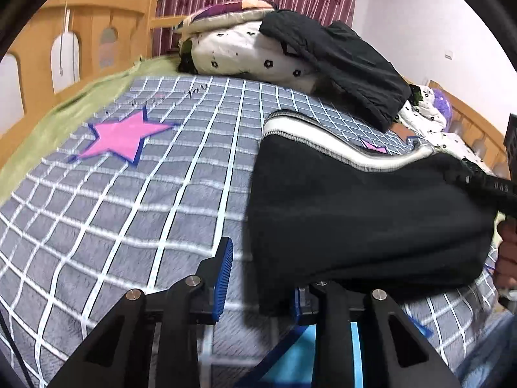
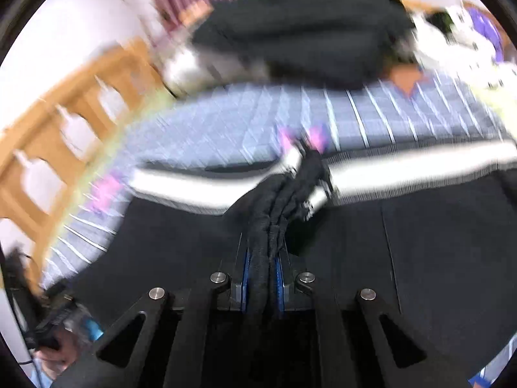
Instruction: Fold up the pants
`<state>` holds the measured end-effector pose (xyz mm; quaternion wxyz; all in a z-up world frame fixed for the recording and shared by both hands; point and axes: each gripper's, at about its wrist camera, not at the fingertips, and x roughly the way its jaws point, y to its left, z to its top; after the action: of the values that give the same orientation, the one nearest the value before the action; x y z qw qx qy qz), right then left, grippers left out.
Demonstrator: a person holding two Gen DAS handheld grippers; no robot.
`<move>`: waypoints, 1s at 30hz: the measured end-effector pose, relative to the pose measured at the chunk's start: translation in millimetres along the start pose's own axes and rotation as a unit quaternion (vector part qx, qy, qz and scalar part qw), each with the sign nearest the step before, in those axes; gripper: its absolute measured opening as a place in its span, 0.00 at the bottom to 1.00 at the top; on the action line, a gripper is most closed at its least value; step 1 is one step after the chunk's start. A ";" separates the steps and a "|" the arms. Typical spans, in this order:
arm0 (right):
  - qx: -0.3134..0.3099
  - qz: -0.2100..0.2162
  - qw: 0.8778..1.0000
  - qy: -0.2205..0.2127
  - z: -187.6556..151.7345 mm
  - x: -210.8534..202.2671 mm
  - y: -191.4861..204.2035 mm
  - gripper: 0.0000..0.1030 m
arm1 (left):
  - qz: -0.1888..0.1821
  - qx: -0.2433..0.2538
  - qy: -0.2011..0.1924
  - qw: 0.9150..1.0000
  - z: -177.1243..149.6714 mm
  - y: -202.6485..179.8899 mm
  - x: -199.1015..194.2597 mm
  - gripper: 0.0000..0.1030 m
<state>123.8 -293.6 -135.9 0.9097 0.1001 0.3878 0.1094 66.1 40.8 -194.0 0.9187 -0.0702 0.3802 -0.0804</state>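
Black pants (image 1: 355,213) with a white-striped waistband are lifted over the checked bedspread (image 1: 129,200). My right claw (image 2: 262,278) is clamped on bunched fabric; my left claw (image 1: 258,287) stands apart, pants draped over one finger.

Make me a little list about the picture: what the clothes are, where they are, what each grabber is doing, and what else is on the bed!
clothes: black pants with a white waistband
where: lifted over a grey checked blanket
right gripper: shut, pinching bunched pants fabric
left gripper: jaws apart, pants edge over one finger, no pinch visible
blanket picture: pink star
far end: black jacket on a flowered quilt
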 end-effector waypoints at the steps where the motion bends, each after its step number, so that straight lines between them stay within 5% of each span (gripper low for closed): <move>1: -0.013 0.001 1.000 -0.005 0.4 -0.9 2.8 0.12 | -0.002 -0.003 0.016 1.000 -3.3 2.9 5.1 0.28; 5: -0.012 -0.047 0.994 0.098 -23.6 55.7 -9.0 0.19 | 0.011 0.013 0.017 1.000 -9.0 -3.0 5.9 0.30; 6: -0.018 -0.048 0.994 0.097 -33.3 62.3 -12.6 0.19 | 0.015 0.019 0.019 1.000 -9.2 -4.5 3.6 0.31; 8: -0.048 -0.071 0.993 0.085 -32.1 50.8 -7.6 0.34 | 0.022 0.031 0.028 0.999 -12.5 -5.0 -2.3 0.41; 10: -0.060 -0.097 0.991 0.075 -30.3 35.3 -6.5 0.35 | 0.010 0.051 0.021 0.998 -20.8 -4.7 -17.1 0.50; 16: -0.078 -0.071 0.994 -0.005 -40.8 -22.8 5.3 0.35 | -0.047 0.060 -0.012 0.997 -18.9 -11.5 -47.7 0.53; 20: -0.125 -0.074 0.989 0.013 -58.6 -15.7 22.7 0.32 | -0.029 0.064 0.000 0.998 18.5 -37.2 -19.0 0.56; 23: -0.107 -0.099 0.986 0.079 -80.0 8.0 11.4 0.29 | 0.006 0.065 0.055 0.996 18.9 -54.8 21.2 0.56; 26: -0.109 -0.103 0.985 0.079 -79.9 0.5 15.0 0.30 | 0.037 0.087 0.025 0.995 -2.5 -69.4 18.0 0.57; 30: -0.139 -0.101 0.984 0.047 -74.6 -32.6 27.0 0.33 | 0.014 0.085 0.043 0.995 -7.6 -70.4 -2.3 0.60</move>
<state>44.2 -269.6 -157.0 0.9018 -0.0720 0.4196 0.0739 52.5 -28.0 -184.3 0.9051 0.0173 0.4122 -0.1026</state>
